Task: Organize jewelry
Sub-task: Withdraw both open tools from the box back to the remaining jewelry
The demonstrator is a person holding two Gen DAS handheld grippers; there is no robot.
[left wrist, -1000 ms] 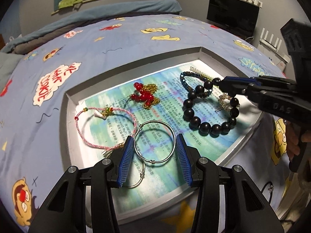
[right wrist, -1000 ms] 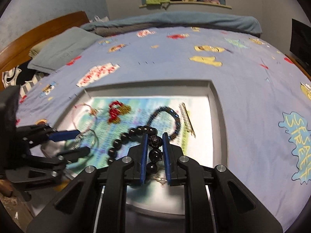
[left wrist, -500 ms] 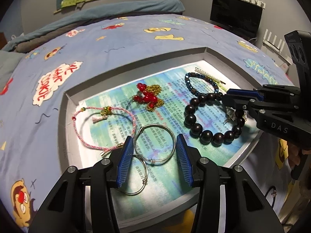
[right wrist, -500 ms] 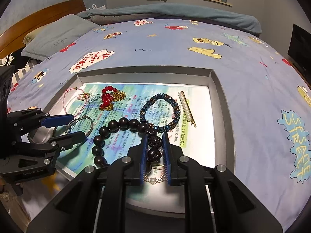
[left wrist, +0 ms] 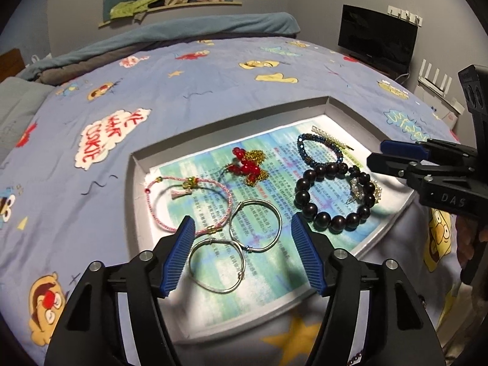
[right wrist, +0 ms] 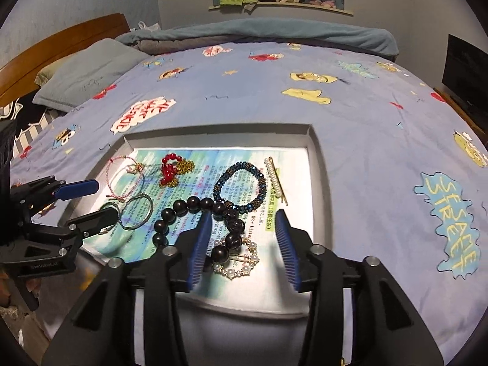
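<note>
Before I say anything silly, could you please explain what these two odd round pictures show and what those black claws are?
Each picture comes from a wide-angle camera fixed on a hand-held tool, looking forward along its two blue-padded fingers. There is no robot: a person holds one pair of tongs in each hand. The left tongs fill the bottom of their own picture, and the right tongs do likewise; each also shows at the edge of the other's view. On the bed lies a shallow grey tray lined with a printed sheet. In it are two silver bangles, a pink cord bracelet, a red bead charm, a dark bead bracelet, a blue beaded bracelet and a pearl hairpin. Both tongs are opening and hold nothing.
</note>
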